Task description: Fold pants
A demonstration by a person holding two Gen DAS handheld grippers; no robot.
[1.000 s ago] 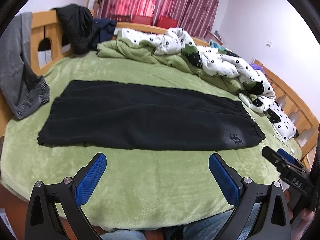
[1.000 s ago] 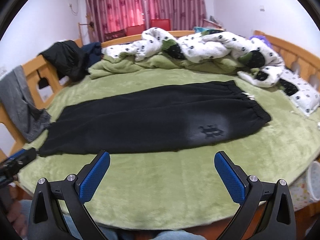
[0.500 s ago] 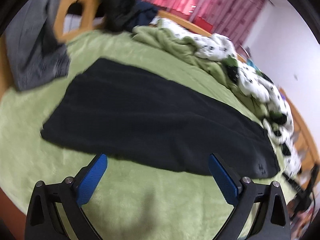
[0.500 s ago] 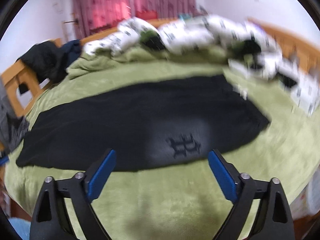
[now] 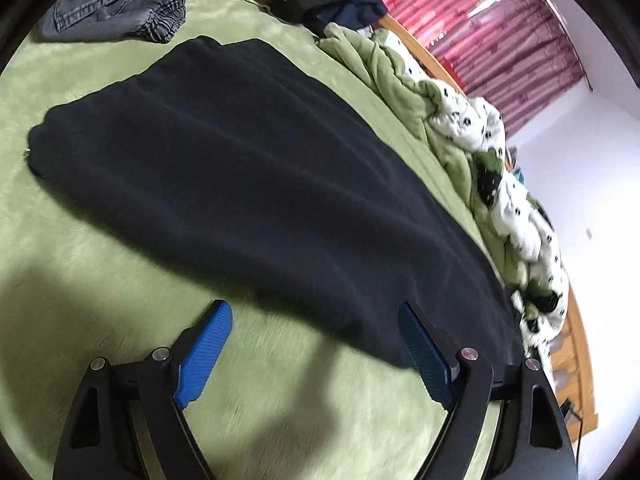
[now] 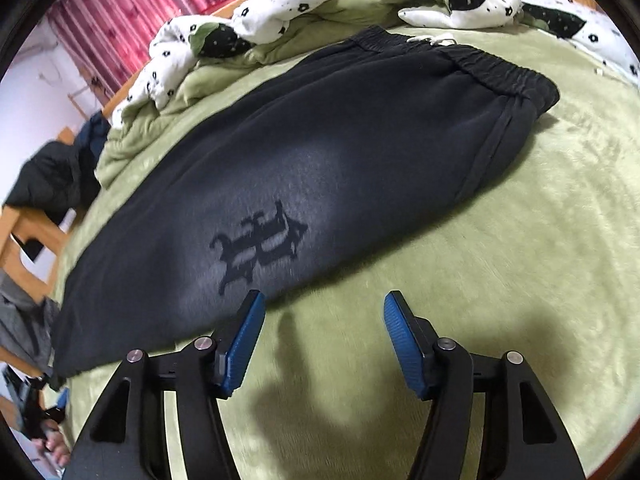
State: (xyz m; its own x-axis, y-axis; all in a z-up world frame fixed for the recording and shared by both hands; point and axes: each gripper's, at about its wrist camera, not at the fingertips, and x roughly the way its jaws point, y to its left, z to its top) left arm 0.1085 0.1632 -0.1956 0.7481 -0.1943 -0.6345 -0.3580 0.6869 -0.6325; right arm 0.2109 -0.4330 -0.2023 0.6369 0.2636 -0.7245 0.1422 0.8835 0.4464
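Black pants lie flat along the green bed blanket, folded lengthwise with the legs stacked. In the right wrist view the pants show a dark emblem and the elastic waistband at the far right. My left gripper is open and empty, low over the blanket at the near edge of the legs. My right gripper is open and empty, just short of the near edge below the emblem.
A rumpled white-and-green quilt is heaped along the far side of the bed. Grey jeans and a dark jacket lie by the wooden frame. Red curtains hang behind.
Both grippers have moved forward and down toward the pants' near edge. The left has swung toward the leg end, the right toward the emblem. The right jaws stand narrower than before.
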